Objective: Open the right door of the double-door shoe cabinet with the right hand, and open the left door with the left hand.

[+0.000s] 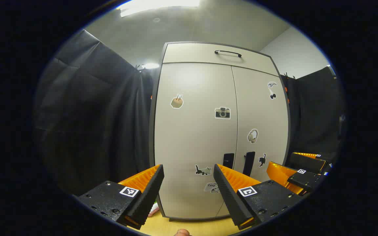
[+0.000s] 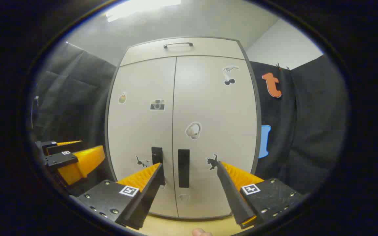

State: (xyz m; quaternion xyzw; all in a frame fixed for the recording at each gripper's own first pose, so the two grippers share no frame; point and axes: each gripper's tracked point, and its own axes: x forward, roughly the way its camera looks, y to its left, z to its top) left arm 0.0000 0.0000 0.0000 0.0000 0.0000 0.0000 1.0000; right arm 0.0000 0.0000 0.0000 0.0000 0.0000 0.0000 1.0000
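A pale double-door shoe cabinet stands upright ahead with both doors closed and stickers on them. Its left door has a dark vertical handle, and the right door has its own dark handle. My left gripper is open, short of the left door. My right gripper is open in front of the two handles, not touching them. The right gripper also shows at the lower right of the left gripper view, and the left gripper at the lower left of the right gripper view.
A drawer with a curved handle tops the cabinet. Black cloth hangs on both sides. The cabinet rests on a light wooden surface. A fingertip shows at the bottom edge.
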